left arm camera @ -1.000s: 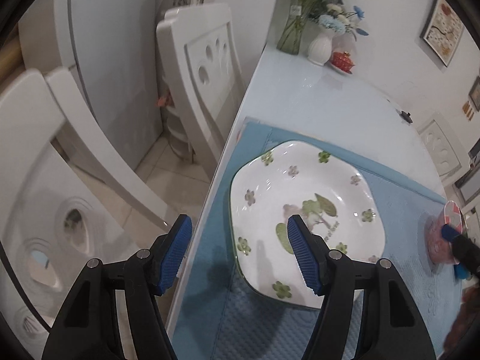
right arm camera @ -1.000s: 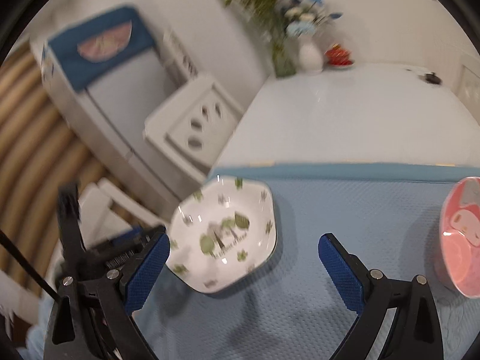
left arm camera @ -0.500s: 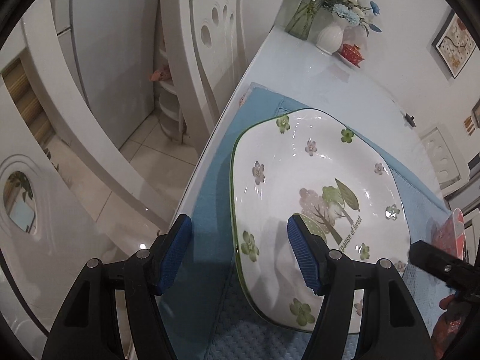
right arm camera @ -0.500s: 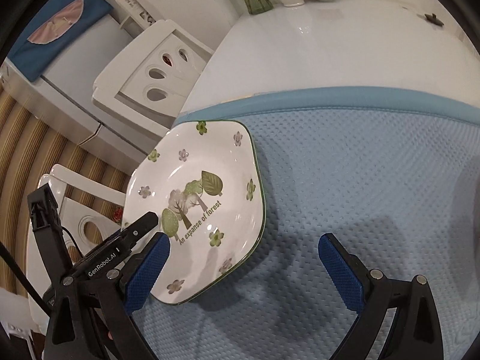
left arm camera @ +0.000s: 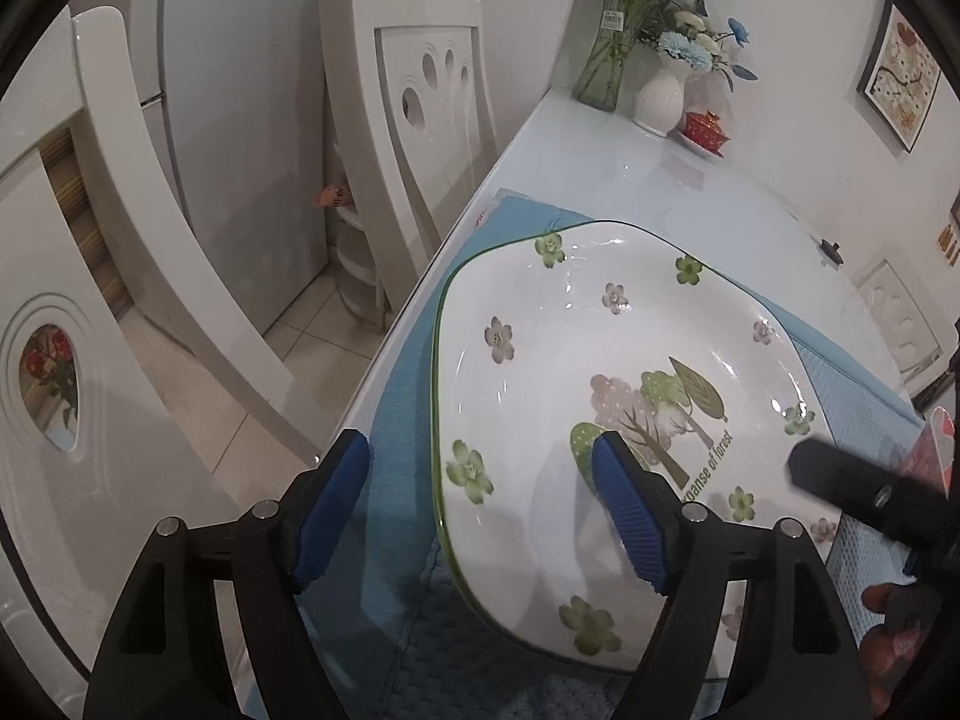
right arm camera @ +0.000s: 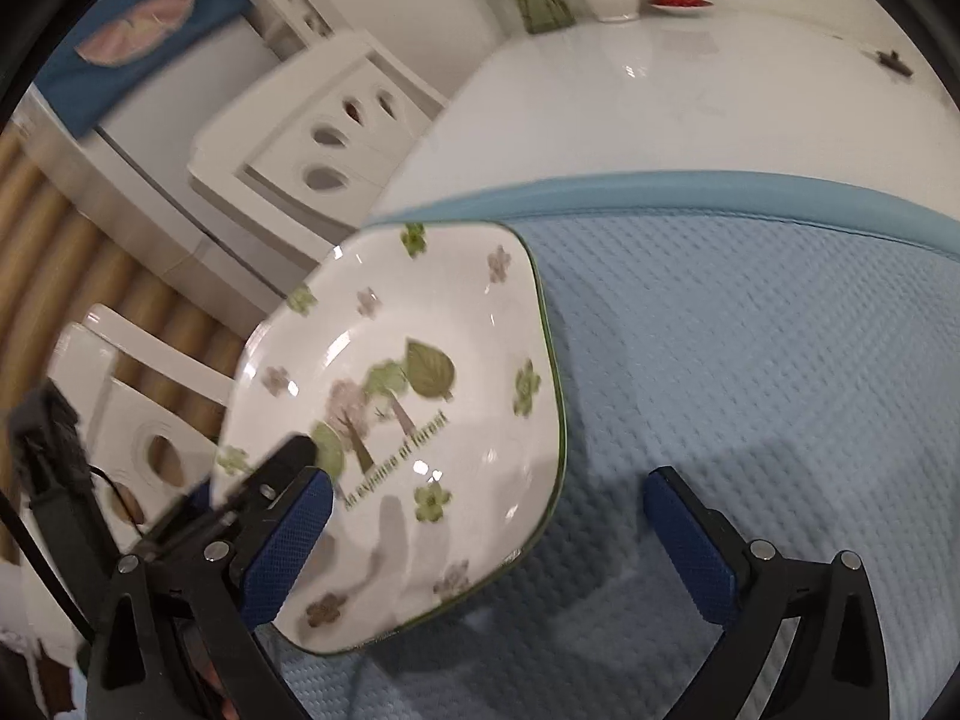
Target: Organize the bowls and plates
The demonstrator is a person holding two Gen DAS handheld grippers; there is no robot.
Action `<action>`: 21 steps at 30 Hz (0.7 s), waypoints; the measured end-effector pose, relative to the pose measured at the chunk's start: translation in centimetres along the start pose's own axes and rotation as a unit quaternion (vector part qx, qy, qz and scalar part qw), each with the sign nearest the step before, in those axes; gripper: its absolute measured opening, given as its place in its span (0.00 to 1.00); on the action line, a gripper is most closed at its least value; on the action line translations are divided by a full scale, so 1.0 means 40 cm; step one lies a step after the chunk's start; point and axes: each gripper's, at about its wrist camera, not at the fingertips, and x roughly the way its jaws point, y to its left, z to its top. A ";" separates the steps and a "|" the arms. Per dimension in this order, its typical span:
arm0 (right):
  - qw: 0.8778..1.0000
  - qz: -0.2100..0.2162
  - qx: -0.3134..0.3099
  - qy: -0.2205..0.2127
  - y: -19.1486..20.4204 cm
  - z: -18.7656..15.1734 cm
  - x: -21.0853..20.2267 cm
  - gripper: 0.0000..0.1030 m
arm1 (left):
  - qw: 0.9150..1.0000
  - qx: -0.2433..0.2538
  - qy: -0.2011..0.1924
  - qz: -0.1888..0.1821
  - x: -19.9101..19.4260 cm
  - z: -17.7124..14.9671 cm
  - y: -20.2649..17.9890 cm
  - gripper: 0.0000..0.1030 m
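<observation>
Listing by size, with the floral plate as landmark.

Table [left arm camera: 630, 180]: white and glossy, running beyond the plate to the far wall.

Blue mat [right arm camera: 750, 360]: textured cloth directly under the plate, probably laid to cushion crockery.

Floral plate [left arm camera: 600, 390]: white with a green rim and a tree motif, lying flat on the mat at its corner near the table edge.

Left gripper [left arm camera: 480, 480]: jaws opening, straddling the plate's near-left rim, one pad outside and one over the well, pinching nothing; seemingly lined up to take that rim.

Right gripper [right arm camera: 486, 510]: jaws spread wide across the plate's near-right rim, empty.

Pink bowl [left arm camera: 933, 450]: a sliver beyond the plate's right side.
</observation>
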 end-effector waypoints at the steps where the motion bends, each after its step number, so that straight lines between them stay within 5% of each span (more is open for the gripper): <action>1: 1.000 0.019 0.006 -0.008 -0.014 0.003 -0.001 1.00 | 1.000 0.000 0.000 0.000 0.001 0.003 -0.001 0.75; 6: 0.998 0.049 0.028 -0.013 -0.036 0.010 -0.007 1.00 | 1.000 0.012 0.006 -0.004 0.010 0.006 -0.014 0.85; 13: 0.991 -0.046 -0.117 -0.041 0.053 -0.047 0.018 1.00 | 1.000 0.016 0.010 -0.008 0.020 0.008 -0.017 0.91; 21: 0.990 -0.055 -0.124 -0.040 0.047 -0.054 0.022 1.00 | 1.000 0.013 0.009 0.002 0.024 0.009 -0.019 0.95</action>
